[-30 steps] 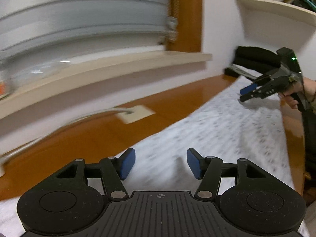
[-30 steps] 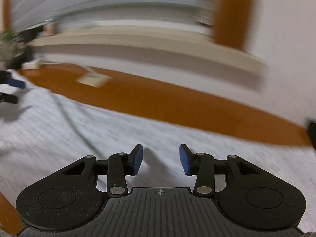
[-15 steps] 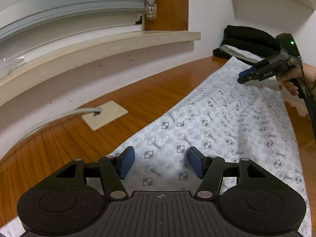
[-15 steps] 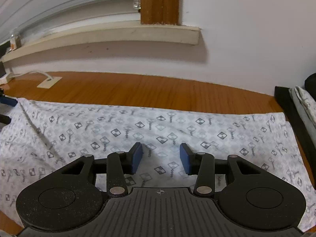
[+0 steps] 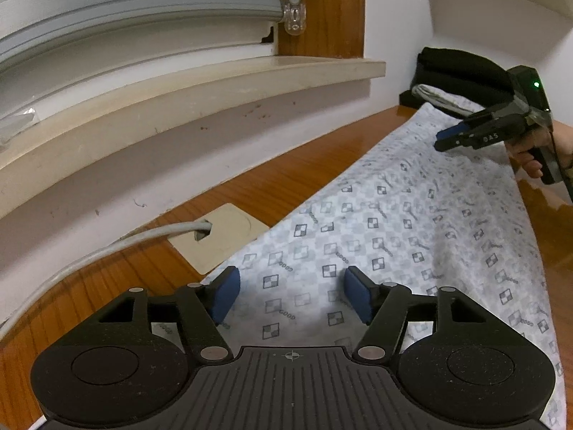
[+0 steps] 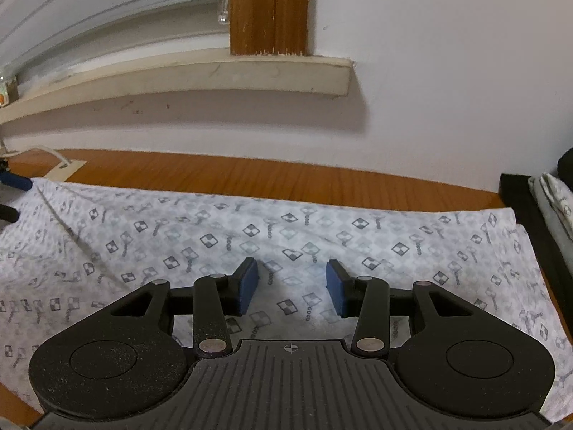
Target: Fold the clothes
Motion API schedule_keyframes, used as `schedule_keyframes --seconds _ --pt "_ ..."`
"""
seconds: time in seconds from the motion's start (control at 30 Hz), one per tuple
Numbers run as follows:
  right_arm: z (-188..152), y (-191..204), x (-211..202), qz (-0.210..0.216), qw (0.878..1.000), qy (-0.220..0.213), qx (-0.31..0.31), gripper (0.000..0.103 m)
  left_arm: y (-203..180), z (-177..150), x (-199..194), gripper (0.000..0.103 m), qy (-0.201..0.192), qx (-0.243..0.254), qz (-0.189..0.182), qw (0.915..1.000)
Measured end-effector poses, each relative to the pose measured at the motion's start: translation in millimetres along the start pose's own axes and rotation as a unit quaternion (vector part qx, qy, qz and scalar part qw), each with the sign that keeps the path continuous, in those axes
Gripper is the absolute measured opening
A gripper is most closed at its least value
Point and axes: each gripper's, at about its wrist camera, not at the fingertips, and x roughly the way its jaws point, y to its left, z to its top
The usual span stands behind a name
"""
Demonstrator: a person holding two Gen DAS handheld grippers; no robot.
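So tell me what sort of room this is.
Most likely a room in a home, perhaps a bedroom or study. A patterned garment lies spread on a polished wooden surface under a window sill with a lowered blind, and folded clothes are stacked against the wall.
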Motion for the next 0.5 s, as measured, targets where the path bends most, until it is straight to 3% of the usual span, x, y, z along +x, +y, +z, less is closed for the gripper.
schedule_keyframes --seconds 0.13,0.27,0.5 --pt "-1.6 -0.2 -0.1 -0.003 1.000 -0.011 0.002 0.046 0.1 0.0 -0.1 0.073 0.000 0.000 0.005 1.0000" --pt "-1.3 3.1 -6.2 -0.026 1.000 -0.003 0.011 0.060 1.2 0.1 1.0 0.078 0.001 -0.004 0.009 1.0000" --pt "-18.5 70.2 -45.6 0.017 0.999 -0.005 -0.035 0.049 -2.5 -1.2 -3.5 0.079 -0.005 -0.005 0.023 0.9997"
